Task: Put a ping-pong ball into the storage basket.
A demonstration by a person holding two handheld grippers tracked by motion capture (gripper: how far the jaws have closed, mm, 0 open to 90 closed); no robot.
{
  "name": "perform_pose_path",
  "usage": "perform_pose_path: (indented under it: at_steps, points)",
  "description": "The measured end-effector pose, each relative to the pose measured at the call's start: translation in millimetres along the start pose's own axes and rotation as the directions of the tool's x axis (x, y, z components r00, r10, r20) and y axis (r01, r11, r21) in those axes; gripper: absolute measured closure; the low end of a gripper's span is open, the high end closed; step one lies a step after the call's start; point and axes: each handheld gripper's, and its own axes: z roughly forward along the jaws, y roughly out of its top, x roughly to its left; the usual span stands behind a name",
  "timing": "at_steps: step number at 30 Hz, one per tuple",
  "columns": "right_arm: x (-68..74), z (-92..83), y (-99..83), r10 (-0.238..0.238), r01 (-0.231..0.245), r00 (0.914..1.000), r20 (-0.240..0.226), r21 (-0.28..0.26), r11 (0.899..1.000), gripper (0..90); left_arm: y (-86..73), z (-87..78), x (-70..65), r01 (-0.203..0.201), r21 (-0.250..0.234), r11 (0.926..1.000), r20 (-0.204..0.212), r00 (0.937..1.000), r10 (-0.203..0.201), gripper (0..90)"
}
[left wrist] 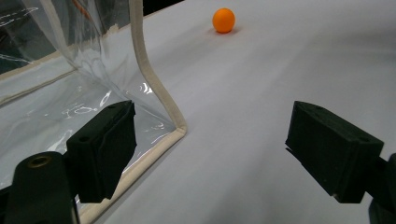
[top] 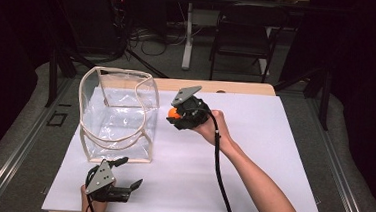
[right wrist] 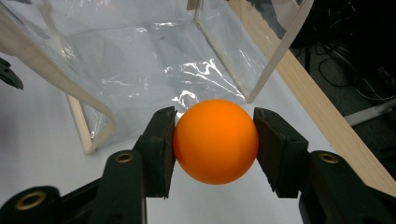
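My right gripper (top: pixel 174 114) is shut on an orange ball (right wrist: pixel 215 141), both pads pressing its sides; it hovers just right of a clear plastic bag with beige trim (top: pixel 117 116), whose open top faces up. In the right gripper view the bag (right wrist: pixel 140 56) lies straight ahead beyond the ball. My left gripper (top: pixel 130 172) stands open and empty near the table's front edge, by the bag's near right corner (left wrist: pixel 180 128). The left gripper view shows an orange ball (left wrist: pixel 223 20) resting on the white surface farther off; I cannot tell if it is the same ball.
A white sheet (top: pixel 252 155) covers the table, with a wooden strip (top: pixel 237 87) along its far edge. A black chair (top: pixel 243 34) and a table leg (top: pixel 188 36) stand on the floor behind. A cable (top: pixel 219 173) trails from the right gripper along the forearm.
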Motion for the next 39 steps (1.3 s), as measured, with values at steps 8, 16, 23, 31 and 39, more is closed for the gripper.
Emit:
perform_pose_path:
  at_steps: [8,16,23,31,39]
  points:
    - [0.6,-1.2,7.1,-0.010,0.010,0.9999,0.006,-0.001,1.000,50.7,0.4,-2.0,0.8,-0.005,-0.005,1.0000,-0.004,1.0000,0.005,15.7]
    - [-0.9,-4.0,11.2,-0.011,0.011,0.9999,0.009,-0.007,1.000,50.7,0.0,0.0,-0.3,-0.007,0.002,1.0000,0.000,1.0000,0.007,15.7]
    - [-2.4,-9.1,15.9,-0.016,0.016,0.9998,0.015,-0.010,1.000,50.7,0.3,1.1,-0.5,-0.006,0.002,1.0000,0.003,1.0000,0.006,15.7]
    - [-3.6,-14.2,20.3,-0.020,0.020,0.9995,0.024,-0.016,1.000,50.7,0.8,0.8,-0.5,-0.009,0.000,1.0000,0.003,1.0000,0.009,15.7]
    - [-4.7,-18.2,26.7,-0.026,0.027,0.9993,0.026,-0.028,0.999,50.7,0.7,0.3,-0.3,-0.009,-0.006,0.9999,0.004,1.0000,0.009,15.7]
